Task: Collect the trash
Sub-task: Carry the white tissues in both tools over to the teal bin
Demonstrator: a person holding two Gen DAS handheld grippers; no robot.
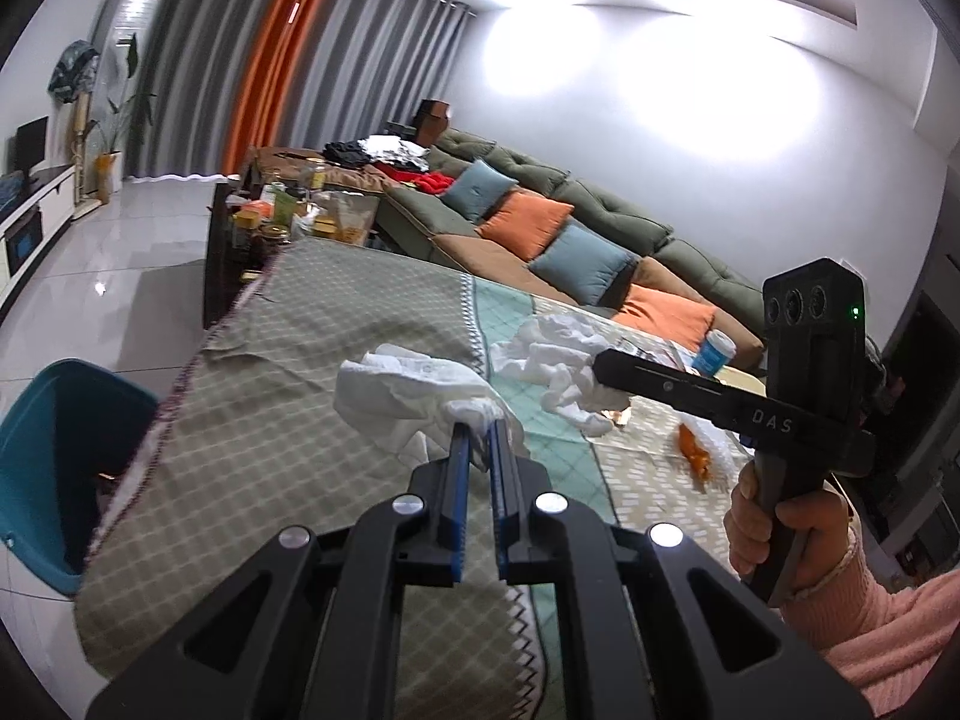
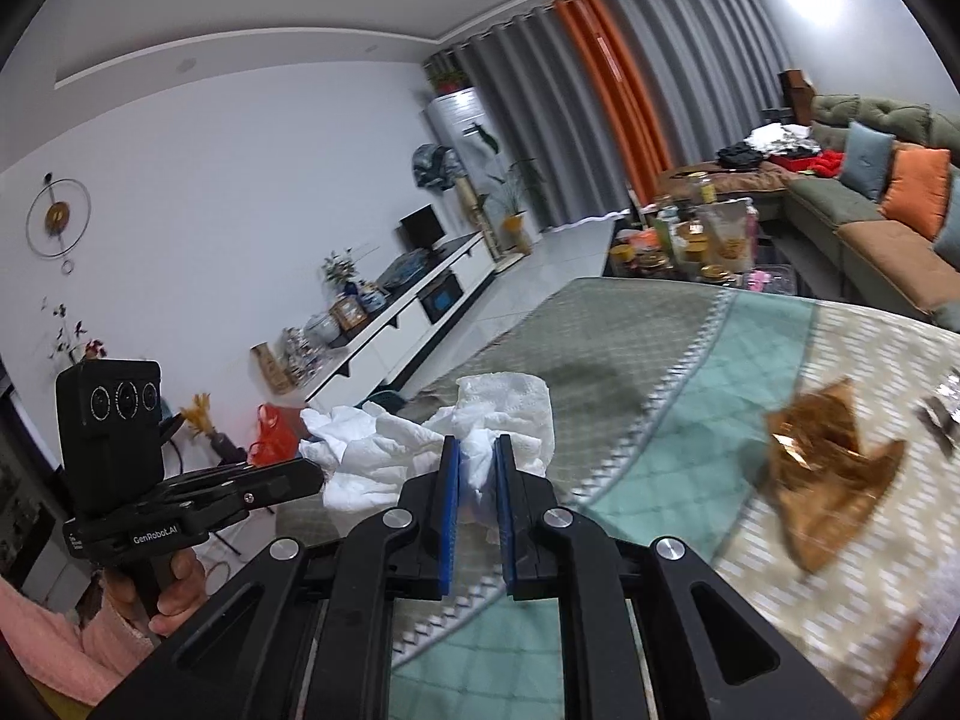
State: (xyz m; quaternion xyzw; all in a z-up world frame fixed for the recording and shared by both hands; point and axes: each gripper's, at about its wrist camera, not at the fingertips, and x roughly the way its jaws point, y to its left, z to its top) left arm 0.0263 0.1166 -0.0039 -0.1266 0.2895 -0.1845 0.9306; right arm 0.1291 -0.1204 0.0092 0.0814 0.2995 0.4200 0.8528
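L gripper (image 1: 477, 429) jaws clamped on crumpled white tissue (image 1: 408, 390) above tablecloth (image 1: 270, 360). R gripper (image 2: 478, 456) jaws pinch another tissue wad (image 2: 510, 414). Farther: blurry brown wrapper (image 2: 828, 468), prob. foil; blue bin (image 1: 54, 456) beside table.

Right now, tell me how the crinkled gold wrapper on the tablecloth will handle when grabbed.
The gold wrapper is creased foil with a ragged edge, so it probably crumples and weighs little. Its shiny surface may slip between pads. It lies flat on the tablecloth, so rolling seems unlikely.
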